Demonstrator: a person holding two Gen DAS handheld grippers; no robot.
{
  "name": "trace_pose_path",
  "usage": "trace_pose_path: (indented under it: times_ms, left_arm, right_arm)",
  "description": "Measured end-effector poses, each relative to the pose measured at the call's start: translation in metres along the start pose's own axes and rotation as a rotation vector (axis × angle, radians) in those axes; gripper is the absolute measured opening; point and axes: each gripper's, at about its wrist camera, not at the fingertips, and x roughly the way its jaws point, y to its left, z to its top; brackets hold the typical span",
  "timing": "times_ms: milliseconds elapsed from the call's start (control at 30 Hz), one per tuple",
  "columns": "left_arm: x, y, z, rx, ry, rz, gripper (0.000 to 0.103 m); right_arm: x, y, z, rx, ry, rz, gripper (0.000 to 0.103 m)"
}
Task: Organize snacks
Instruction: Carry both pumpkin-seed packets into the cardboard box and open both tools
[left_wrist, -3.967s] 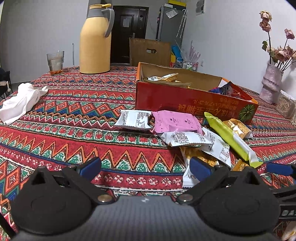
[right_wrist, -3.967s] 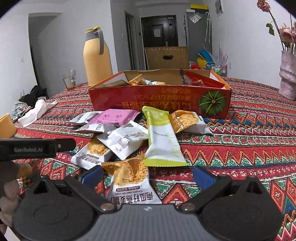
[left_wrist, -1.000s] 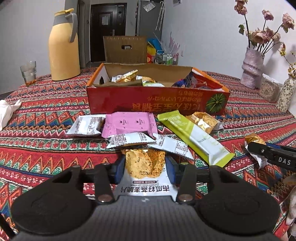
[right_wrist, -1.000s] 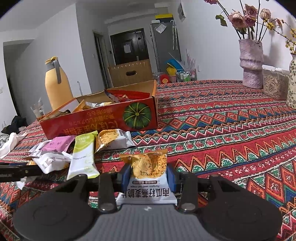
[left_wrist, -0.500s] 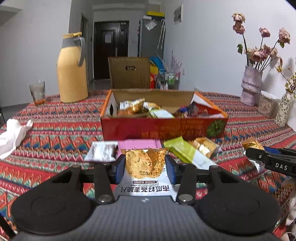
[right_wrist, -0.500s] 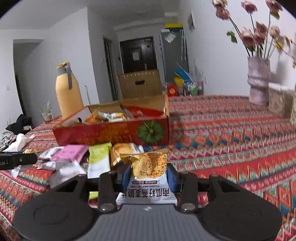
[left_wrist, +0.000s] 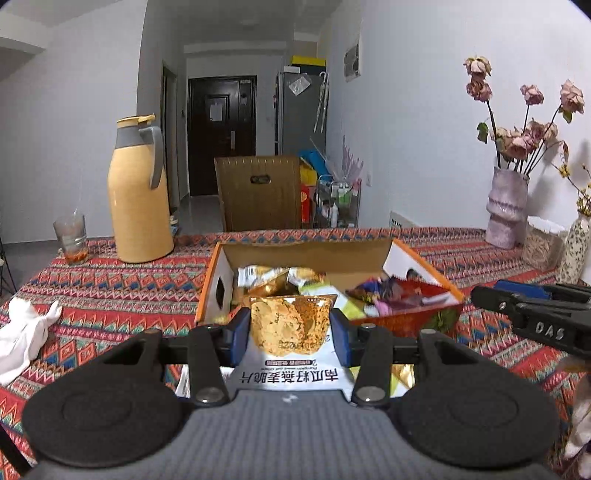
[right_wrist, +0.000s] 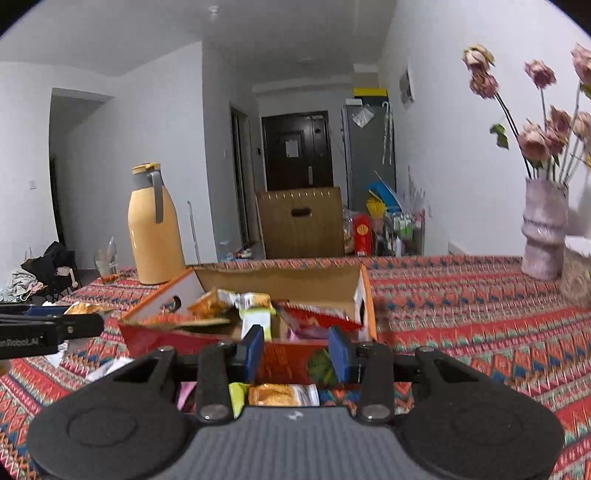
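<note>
My left gripper (left_wrist: 290, 334) is shut on a white packet of orange crackers (left_wrist: 291, 321), held up in front of the open red cardboard box (left_wrist: 306, 251). The box holds several snack packets. My right gripper (right_wrist: 296, 349) hangs just before the same box (right_wrist: 147, 339); its jaws are closing to a narrow gap and nothing is between them. Under it on the cloth lie an orange packet (right_wrist: 282, 394) and a green one (right_wrist: 236, 393). In the right wrist view the left gripper (right_wrist: 51, 328) shows at the left with its packet (right_wrist: 85, 308).
A yellow thermos jug (left_wrist: 138, 195) and a glass (left_wrist: 72, 236) stand at the back left of the patterned table. A white cloth (left_wrist: 22, 339) lies at the left edge. Flower vases (left_wrist: 506, 214) stand at the right. A wooden chair back (left_wrist: 258, 192) rises behind the table.
Both grippers have risen towards the box, so its inside shows from above. The cracker packet that sat between the right gripper's jaws is gone from them. The left keeps its packet.
</note>
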Motion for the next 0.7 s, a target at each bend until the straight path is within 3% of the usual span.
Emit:
trace_pose_path:
  times_ms: [133, 267, 333, 367, 567, 600, 700]
  left_arm:
    - [0.01, 0.0, 0.007, -0.009, -0.005, -0.006, 0.046]
    - [0.014, 0.002, 0.0, -0.016, 0.016, -0.029, 0.046]
    - [0.015, 0.004, -0.005, -0.02, 0.031, -0.038, 0.046]
    - [0.016, 0.004, -0.008, -0.022, 0.038, -0.041, 0.046]
    - [0.015, 0.007, -0.012, -0.033, 0.047, -0.046, 0.046]
    - [0.015, 0.008, -0.011, -0.034, 0.046, -0.046, 0.046]
    - [0.014, 0.009, -0.009, -0.036, 0.038, -0.04, 0.046]
  right_arm:
    - [0.017, 0.004, 0.007, -0.011, 0.015, 0.001, 0.034]
    - [0.021, 0.004, -0.005, 0.004, 0.085, -0.007, 0.036]
    - [0.021, 0.003, -0.018, 0.019, 0.132, -0.011, 0.048]
    - [0.021, 0.002, -0.026, 0.029, 0.162, -0.013, 0.049]
    - [0.039, -0.002, -0.065, 0.069, 0.344, -0.007, 0.045]
    - [0.04, -0.002, -0.068, 0.069, 0.355, -0.003, 0.04]
    - [0.034, 0.003, -0.064, 0.052, 0.323, 0.015, 0.04]
